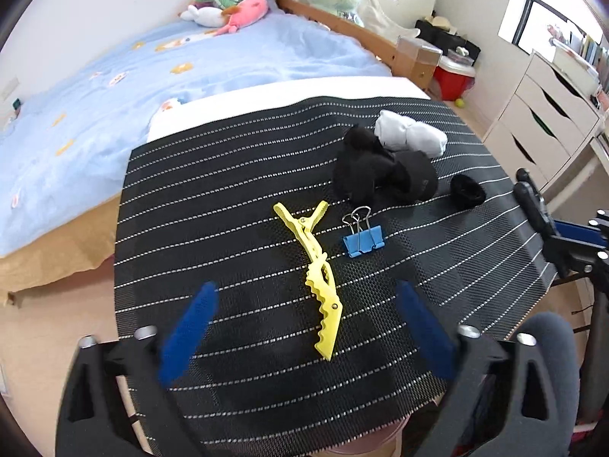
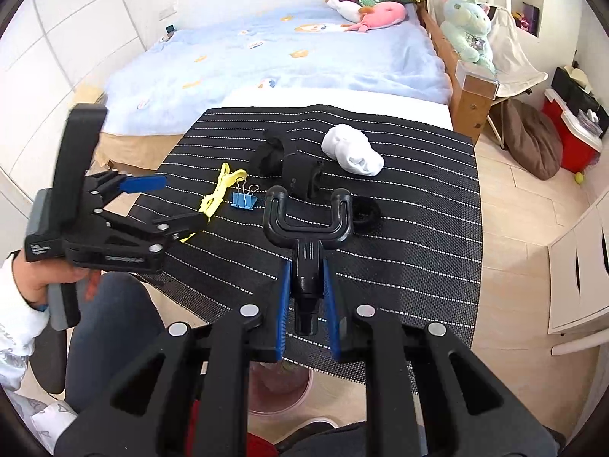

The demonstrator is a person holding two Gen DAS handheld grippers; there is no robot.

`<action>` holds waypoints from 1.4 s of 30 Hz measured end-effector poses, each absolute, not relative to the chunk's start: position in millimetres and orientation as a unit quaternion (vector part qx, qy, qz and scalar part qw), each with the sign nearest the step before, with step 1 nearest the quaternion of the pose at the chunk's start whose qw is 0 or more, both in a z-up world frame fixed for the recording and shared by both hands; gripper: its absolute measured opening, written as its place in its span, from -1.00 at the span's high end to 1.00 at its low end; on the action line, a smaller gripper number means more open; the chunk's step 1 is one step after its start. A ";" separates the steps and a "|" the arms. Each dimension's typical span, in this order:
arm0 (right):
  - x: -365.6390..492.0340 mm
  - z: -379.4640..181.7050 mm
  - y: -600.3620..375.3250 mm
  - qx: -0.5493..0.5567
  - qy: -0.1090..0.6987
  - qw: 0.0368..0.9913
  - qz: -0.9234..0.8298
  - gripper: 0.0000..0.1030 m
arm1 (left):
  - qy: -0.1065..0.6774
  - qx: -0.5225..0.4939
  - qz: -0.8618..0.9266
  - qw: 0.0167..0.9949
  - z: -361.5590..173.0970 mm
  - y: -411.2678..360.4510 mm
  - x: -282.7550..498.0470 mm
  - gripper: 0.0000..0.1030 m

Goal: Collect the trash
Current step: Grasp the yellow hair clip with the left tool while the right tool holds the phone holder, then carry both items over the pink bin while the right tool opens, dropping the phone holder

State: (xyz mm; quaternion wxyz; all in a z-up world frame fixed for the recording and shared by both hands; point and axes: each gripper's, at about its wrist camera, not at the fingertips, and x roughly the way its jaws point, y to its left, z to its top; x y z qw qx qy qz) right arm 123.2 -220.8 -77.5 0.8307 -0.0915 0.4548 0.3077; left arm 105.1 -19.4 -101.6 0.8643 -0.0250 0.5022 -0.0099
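Trash items lie on a black striped mat (image 1: 228,198) before the bed (image 1: 114,87); black socks (image 1: 384,171) touch a white sock roll (image 1: 411,135); a yellow hair clip (image 1: 316,270) lies just beside a blue binder clip (image 1: 363,242); the left gripper (image 1: 304,327) hovers open astride the yellow clip's near end, pads clear; the right gripper (image 2: 306,304) is clamped on a black Y-shaped holder (image 2: 308,228).
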 end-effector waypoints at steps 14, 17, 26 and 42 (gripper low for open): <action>124.3 -80.5 -220.7 -0.086 0.457 0.828 0.313 0.68 | 0.513 -0.037 -0.023 0.857 -112.0 -17.2 103.0 0.72; 124.1 -81.4 -219.6 -0.087 0.456 0.828 0.314 0.68 | 0.512 -0.040 -0.025 0.858 -112.0 -16.8 103.3 0.75; 124.3 -81.2 -218.9 -0.086 0.454 0.829 0.316 0.68 | 0.502 -0.035 -0.028 0.864 -102.0 -15.3 93.5 0.76; 87.6 -56.9 -217.9 -0.095 0.429 0.834 0.335 0.68 | 0.458 -0.012 -0.058 0.887 -53.4 -32.4 42.0 0.76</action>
